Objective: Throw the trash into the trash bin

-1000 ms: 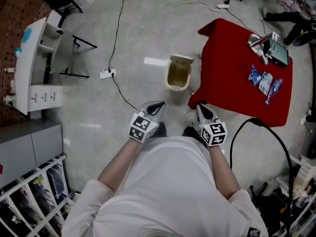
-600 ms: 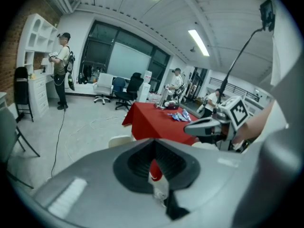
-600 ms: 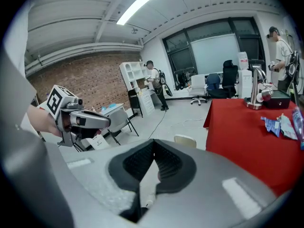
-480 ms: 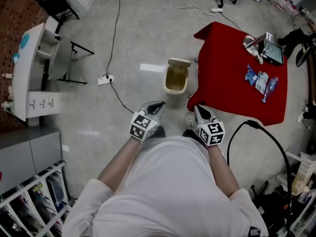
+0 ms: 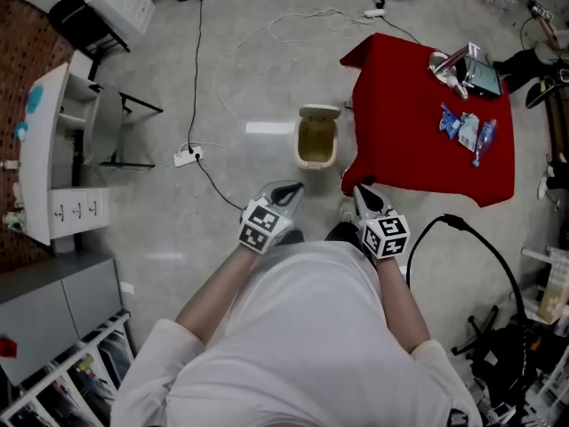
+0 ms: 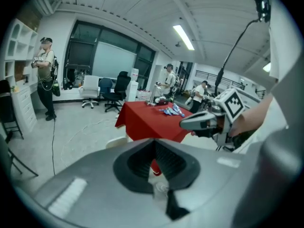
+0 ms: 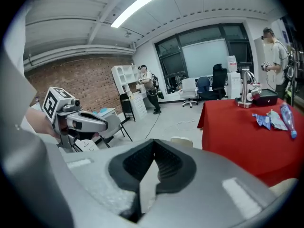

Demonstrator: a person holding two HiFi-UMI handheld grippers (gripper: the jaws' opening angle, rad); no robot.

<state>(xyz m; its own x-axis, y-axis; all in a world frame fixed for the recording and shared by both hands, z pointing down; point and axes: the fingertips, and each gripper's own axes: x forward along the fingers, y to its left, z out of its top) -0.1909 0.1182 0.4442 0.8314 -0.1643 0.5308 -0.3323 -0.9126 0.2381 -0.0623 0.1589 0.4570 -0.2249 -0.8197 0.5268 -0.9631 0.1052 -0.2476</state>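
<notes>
A beige trash bin (image 5: pixel 318 137) with its lid up stands on the floor by the left edge of the red-clothed table (image 5: pixel 400 123). Blue wrappers (image 5: pixel 458 124) and a small bottle (image 5: pixel 484 138) lie on the cloth's far right. My left gripper (image 5: pixel 286 191) and right gripper (image 5: pixel 363 198) are held in front of the person's body, short of the bin, both shut and empty. In the left gripper view the jaws (image 6: pixel 154 144) meet with the table (image 6: pixel 147 120) beyond. The right gripper view shows its shut jaws (image 7: pixel 153 155), the bin (image 7: pixel 181 141) and the trash (image 7: pixel 273 118).
A power strip (image 5: pixel 187 157) with a black cable crosses the floor to the left. A white shelf unit (image 5: pixel 49 154) stands at far left. A thick black cable (image 5: pixel 484 243) loops at the right. A metal vessel and a dark device (image 5: pixel 462 68) sit on the table. People (image 6: pixel 45 77) stand about.
The head view has swung a little, so table and bin sit slightly further left. Both grippers stay shut and keep their place before the body.
</notes>
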